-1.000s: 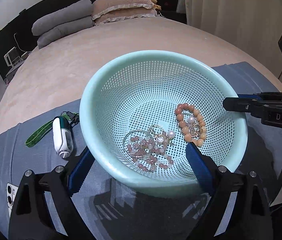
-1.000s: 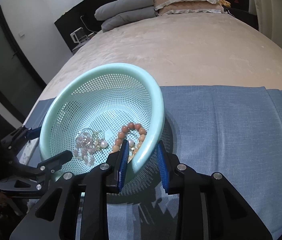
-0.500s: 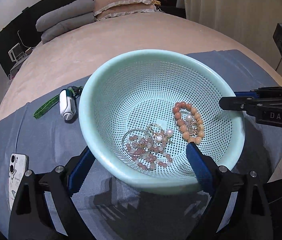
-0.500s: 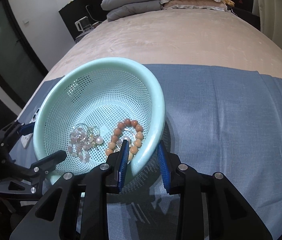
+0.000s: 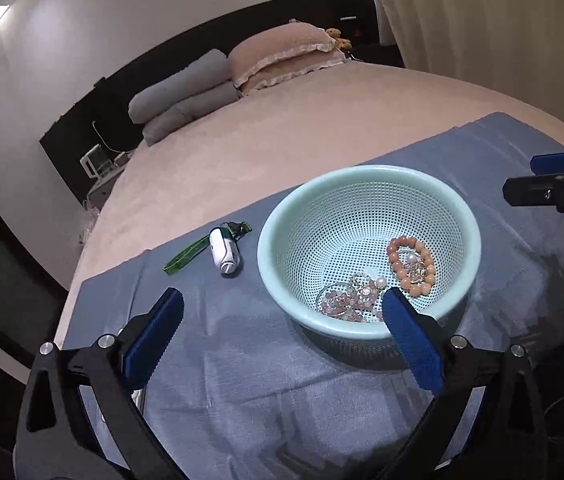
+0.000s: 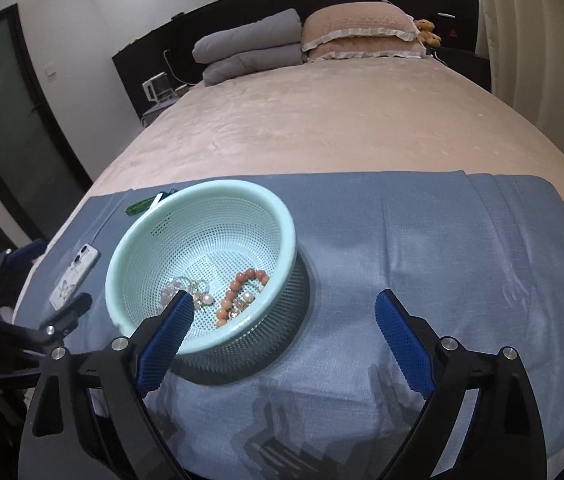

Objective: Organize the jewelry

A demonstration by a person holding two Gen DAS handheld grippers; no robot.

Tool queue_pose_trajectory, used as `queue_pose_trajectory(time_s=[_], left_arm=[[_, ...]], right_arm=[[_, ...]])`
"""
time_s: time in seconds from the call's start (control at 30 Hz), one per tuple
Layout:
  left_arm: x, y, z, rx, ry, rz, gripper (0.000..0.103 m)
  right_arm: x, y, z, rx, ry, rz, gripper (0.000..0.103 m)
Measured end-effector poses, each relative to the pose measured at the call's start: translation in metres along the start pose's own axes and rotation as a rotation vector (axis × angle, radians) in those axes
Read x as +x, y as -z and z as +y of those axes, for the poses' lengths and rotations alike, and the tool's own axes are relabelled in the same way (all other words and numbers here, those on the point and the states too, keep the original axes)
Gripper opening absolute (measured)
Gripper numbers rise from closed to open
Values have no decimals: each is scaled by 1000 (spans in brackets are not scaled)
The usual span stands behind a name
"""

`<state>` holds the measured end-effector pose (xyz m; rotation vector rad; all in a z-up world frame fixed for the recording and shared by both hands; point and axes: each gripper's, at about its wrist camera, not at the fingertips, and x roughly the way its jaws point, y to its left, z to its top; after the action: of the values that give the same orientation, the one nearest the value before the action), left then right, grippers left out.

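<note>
Your left gripper and right gripper both gape wide, holding nothing, near the mint basket.

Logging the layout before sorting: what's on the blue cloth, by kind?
Mint-green perforated plastic basket: 1
Orange-bead bracelet inside it: 1
Tangled pink-bead, pearl and gold jewelry cluster inside it: 1, pieces uncountable
White capsule-shaped gadget with green strap: 1
White-cased phone: 1
Total: 5

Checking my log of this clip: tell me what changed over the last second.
The right tongs let go of the basket rim and opened wide; both tongs pulled back, and the left tongs no longer straddle the near rim. The basket sits on the blue cloth. Jewelry unchanged inside; left tongs open throughout.
</note>
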<state>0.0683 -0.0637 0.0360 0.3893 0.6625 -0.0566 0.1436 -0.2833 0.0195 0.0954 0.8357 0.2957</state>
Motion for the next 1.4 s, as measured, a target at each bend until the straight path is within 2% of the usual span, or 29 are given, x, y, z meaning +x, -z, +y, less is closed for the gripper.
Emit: queue_pose_trajectory(time_s=[0.07,0.13,0.27,0.37,0.43,0.57,0.8,0.93,1.1,1.4], left_arm=[[-17,2,-4,-7,-4,-33,97],[-32,3,-5,-35,27,-68,97],[-52,12,-11,-86,83,-86,97],[-57,23,-18,-108,22,-77,97],[-58,31,-23,-119,9,-67,97],[-52,47,-21,-168,68,-41,97],[-41,63,-10,-277,102,-20,97],[-39,65,-11,-276,114,-23,97],[-37,68,-14,-270,125,-13,97],[-31,76,-11,-290,132,25,97]], right_arm=[[-8,6,3,-13,10,-7,89],[-17,12,8,-21,16,-28,90],[-36,32,14,-35,37,-84,93],[-39,50,17,-62,61,-102,94],[-40,63,13,-46,70,-104,94],[-42,82,9,-30,66,-130,94],[-45,94,17,-52,152,-142,94],[-46,97,17,-53,197,-158,94],[-44,99,12,-33,155,-144,94],[-41,100,21,-66,196,-139,94]])
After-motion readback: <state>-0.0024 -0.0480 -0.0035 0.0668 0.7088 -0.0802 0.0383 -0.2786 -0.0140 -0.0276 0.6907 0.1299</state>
